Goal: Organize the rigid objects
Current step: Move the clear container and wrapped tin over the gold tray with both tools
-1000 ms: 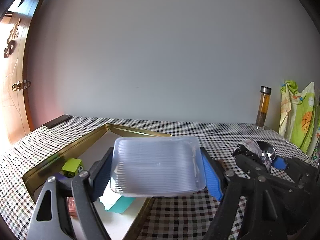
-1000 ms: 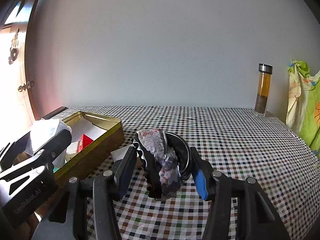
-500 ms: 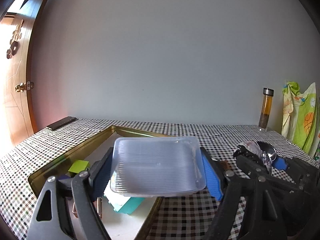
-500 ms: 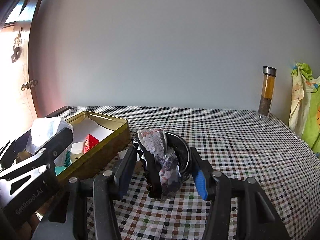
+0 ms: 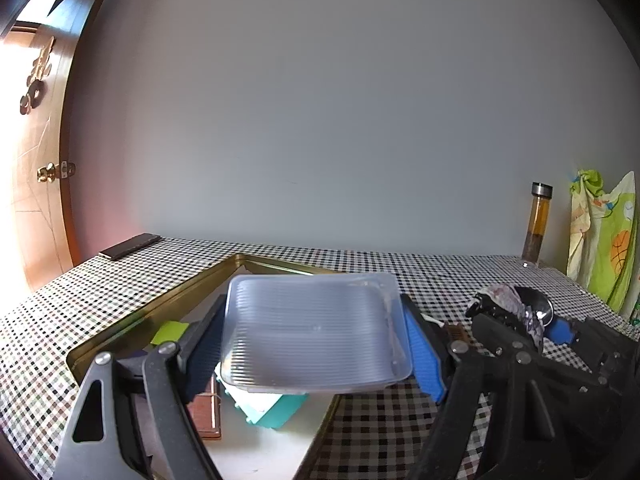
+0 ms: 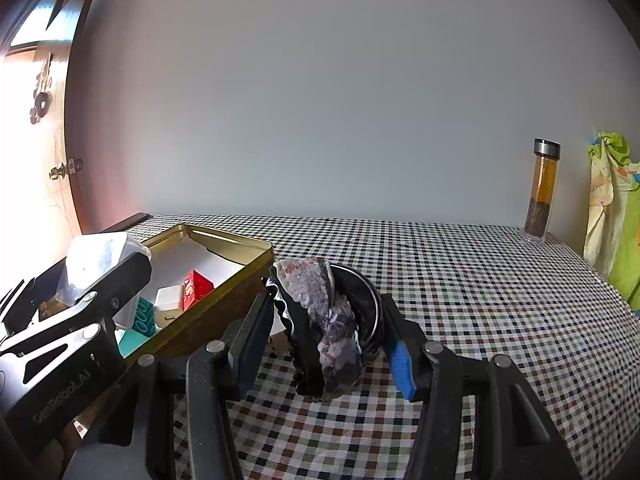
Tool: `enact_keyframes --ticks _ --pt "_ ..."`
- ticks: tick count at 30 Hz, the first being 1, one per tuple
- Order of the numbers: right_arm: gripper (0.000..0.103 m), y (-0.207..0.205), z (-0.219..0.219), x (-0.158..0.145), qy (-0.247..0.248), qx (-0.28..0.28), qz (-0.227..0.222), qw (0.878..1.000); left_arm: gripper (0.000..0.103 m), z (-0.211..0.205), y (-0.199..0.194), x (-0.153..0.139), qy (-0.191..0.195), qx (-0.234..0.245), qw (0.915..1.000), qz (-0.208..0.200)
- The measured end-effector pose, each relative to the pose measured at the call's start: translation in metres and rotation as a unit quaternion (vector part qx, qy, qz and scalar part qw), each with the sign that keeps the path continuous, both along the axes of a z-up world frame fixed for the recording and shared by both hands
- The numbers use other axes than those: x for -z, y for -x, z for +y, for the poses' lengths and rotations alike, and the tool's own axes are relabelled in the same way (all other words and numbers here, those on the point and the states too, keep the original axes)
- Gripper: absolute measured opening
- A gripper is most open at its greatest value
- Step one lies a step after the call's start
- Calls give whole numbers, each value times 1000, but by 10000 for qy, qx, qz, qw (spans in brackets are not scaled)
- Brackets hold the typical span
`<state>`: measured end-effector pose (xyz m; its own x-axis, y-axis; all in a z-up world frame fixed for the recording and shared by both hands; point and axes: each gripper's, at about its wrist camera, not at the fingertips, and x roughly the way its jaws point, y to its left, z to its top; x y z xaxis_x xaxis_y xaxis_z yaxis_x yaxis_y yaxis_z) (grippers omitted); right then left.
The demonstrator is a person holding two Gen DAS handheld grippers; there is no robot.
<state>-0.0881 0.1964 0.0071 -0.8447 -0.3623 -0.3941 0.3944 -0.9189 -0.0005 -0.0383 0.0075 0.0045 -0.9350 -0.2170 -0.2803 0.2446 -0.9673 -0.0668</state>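
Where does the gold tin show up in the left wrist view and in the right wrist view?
Left wrist: gold tin lower left, partly behind the held clear plastic tray.
Right wrist: gold tin left of centre, open.
Shared landmark: amber bottle at far right.

A home room: a desk [image 6: 460,280] under a checked cloth stands against a plain pale wall, a wooden door [image 5: 36,200] with a brass knob at far left, a printed children's fabric [image 5: 604,240] hanging at far right.

"GenRobot.AI" in pale letters on the black body of the left gripper [image 6: 96,276]
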Motion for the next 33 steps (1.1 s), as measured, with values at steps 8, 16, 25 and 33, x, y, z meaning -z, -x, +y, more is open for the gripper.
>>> enact_keyframes --ticks 8,16,25,33 --pt "55 -4 -10 1 -44 -129 15 9999 81 -11 -9 0 -51 -78 9999 63" --pt "55 -9 -24 1 -106 -314 28 9994 81 -23 -14 0 -122 -174 9997 78" --pt "55 -14 -35 3 -133 -466 9 9988 81 -33 -17 2 -200 -238 9995 64" --pt "55 -17 -47 3 -176 -636 -3 9978 81 -44 -21 1 -267 -331 9991 43"
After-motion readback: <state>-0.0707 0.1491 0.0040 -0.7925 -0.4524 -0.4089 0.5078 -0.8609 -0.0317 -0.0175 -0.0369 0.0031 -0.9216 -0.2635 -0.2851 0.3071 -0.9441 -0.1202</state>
